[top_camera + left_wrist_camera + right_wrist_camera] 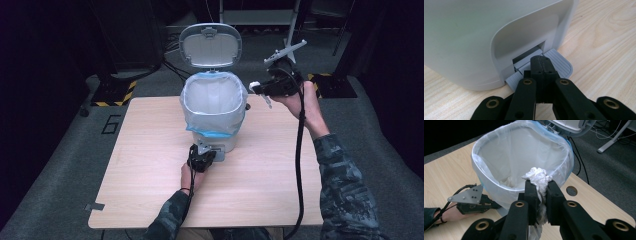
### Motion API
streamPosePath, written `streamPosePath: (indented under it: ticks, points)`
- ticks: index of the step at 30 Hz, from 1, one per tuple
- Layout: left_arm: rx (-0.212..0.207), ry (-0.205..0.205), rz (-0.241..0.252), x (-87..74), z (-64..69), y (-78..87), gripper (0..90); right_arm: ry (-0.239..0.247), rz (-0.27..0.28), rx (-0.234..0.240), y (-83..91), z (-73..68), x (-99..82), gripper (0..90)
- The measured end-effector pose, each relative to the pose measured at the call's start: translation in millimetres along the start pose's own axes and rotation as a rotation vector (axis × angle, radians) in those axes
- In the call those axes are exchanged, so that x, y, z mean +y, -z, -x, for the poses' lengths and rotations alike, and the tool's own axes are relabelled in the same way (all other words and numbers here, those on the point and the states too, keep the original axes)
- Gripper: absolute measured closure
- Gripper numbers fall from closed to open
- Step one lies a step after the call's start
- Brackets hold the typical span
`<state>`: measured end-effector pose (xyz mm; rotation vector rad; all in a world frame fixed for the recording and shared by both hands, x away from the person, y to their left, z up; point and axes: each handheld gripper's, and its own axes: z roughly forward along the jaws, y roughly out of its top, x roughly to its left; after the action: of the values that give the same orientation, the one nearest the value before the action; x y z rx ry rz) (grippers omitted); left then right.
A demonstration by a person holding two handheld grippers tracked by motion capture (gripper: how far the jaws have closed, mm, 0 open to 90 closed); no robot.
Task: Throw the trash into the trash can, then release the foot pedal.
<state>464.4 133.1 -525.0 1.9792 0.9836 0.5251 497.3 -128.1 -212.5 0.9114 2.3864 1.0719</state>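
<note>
Left tongs (541, 65): clenched, nothing between the pads; you have the tips pressed down on the grey pedal (559, 63) at the foot of the bin (212, 117).
Right tongs (541, 192): grasping a crumpled white tissue (537, 176); you hold it up beside the bin's right rim, just short of the opening.
Bin: white pedal type, near the far edge of the bench (150, 165), lined with a clear bag with a blue hem (521, 150); lid (210, 46) stands up at the back.
Bin contents: something pale lies at the bottom of the liner; I cannot tell what.
Risk 1: if your left tongs slide off the ribbed pedal, the lid will likely fall onto the right tongs or the tissue.
Risk 2: if you release before the tissue is over the opening, it will probably land on the bench or catch on the rim.
Risk 3: the tissue trails below the pads and could snag the liner, pulling the hem off the rim.
Risk 4: heavy pedal pressure could tip or shift the light bin.
Markings: no brand or label readable on the bin; a figure resembling a 6 (111, 123) is marked on the floor left of the bench.
</note>
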Motion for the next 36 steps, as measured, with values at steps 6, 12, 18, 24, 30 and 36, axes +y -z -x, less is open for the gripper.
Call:
streamPosePath:
  ticks: [6,12,18,24,30,36]
  points:
    - [-0.003,-0.002,-0.004,0.2,0.0,0.5,90.0,0.008,-0.019,0.005,-8.4,-1.5,13.6,81.7]
    - [-0.003,-0.001,-0.004,0.2,-0.1,0.5,90.0,0.005,-0.033,0.008,-18.6,-0.2,25.9,81.7]
    - [-0.002,-0.002,-0.003,0.1,0.0,0.5,90.0,0.009,-0.048,0.008,-30.1,0.5,39.4,81.8]
    - [-0.003,-0.001,-0.003,0.1,-0.1,0.6,90.0,0.011,-0.061,0.016,-44.0,-1.7,50.5,81.9]
    - [-0.003,-0.001,-0.002,0.0,-0.1,0.6,90.0,0.028,-0.097,0.019,-62.0,-3.3,55.8,81.9]
    - [-0.002,-0.003,-0.002,0.1,0.1,0.6,90.0,0.026,-0.112,0.017,-72.9,-2.4,60.7,81.9]
